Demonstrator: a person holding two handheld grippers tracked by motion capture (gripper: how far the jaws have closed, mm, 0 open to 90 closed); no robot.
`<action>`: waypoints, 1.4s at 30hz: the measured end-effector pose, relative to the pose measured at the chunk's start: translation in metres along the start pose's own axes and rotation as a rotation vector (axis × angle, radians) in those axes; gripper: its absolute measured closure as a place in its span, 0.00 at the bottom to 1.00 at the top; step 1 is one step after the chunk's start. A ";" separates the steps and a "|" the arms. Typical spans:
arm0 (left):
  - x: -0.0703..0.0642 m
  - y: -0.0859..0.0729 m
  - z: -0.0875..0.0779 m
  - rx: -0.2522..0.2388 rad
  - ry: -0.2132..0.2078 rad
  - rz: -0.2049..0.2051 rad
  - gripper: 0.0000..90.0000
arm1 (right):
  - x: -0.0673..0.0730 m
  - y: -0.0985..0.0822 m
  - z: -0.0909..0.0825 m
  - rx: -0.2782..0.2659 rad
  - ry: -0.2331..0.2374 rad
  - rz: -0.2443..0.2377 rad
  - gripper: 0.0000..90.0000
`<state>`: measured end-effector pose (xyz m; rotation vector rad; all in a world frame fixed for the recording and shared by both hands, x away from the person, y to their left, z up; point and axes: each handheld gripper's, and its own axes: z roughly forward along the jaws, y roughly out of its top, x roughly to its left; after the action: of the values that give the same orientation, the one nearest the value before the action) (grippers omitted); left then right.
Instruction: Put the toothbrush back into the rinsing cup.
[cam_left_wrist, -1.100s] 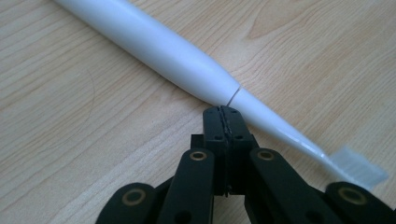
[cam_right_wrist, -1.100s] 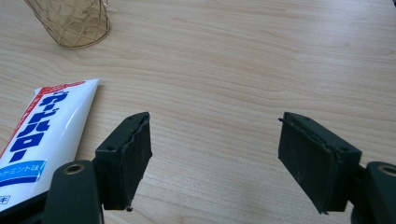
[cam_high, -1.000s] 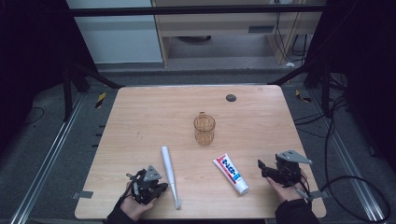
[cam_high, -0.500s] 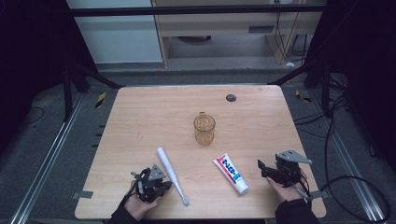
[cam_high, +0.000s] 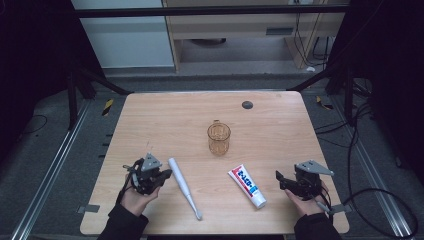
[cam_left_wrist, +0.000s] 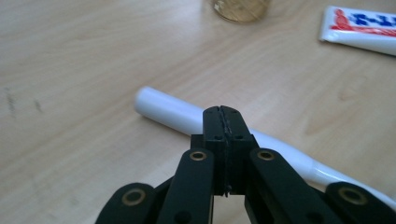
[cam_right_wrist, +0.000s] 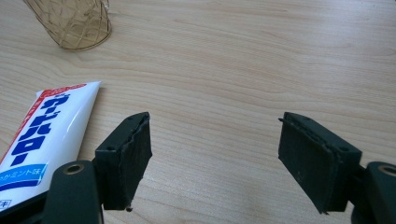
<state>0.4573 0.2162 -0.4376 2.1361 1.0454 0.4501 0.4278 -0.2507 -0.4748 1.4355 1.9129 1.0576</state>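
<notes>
Up and a touch forward goes the left gripper (cam_high: 167, 174) since a second ago, when it sat lower at the near edge with its tip against the middle of the white toothbrush (cam_high: 184, 187); the toothbrush itself has swung, its thick end now pointing farther up the table and its thin brush end lying near the front edge. In the left gripper view the two black jaws are pressed tight together with nothing between them, hanging just over the toothbrush's (cam_left_wrist: 182, 115) white handle, which runs slantwise beneath them. Whether the tips touch the handle cannot be told.

Over on the other side, the right gripper (cam_high: 278, 178) has kept its place, held in the person's right hand (cam_high: 303, 201) near the front right corner of the wooden table (cam_high: 165, 120). Its jaws stand spread wide and empty in the right gripper view, bare wood between them. Just to their left lies the toothpaste tube (cam_right_wrist: 39, 135), white with red and blue print, flat on the table and apart from the jaws.

Middle of the table, the amber glass mug (cam_high: 219, 138) stands upright, well clear of both grippers, with the toothpaste tube (cam_high: 247, 186) lying slantwise between it and the right gripper. A small dark disc (cam_high: 247, 105) sits farther back.
</notes>
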 end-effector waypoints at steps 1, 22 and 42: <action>0.003 0.004 0.004 0.004 0.002 -0.004 1.00 | 0.000 0.000 0.000 -0.001 0.000 0.001 0.29; 0.020 0.019 0.064 0.105 0.012 0.042 1.00 | -0.002 0.000 0.002 0.006 0.009 0.004 0.29; 0.019 0.009 0.054 0.118 0.024 0.036 1.00 | -0.003 0.000 0.000 0.007 0.002 -0.003 0.29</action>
<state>0.5045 0.2036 -0.4682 2.2615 1.0726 0.4416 0.4286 -0.2539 -0.4753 1.4349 1.9215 1.0529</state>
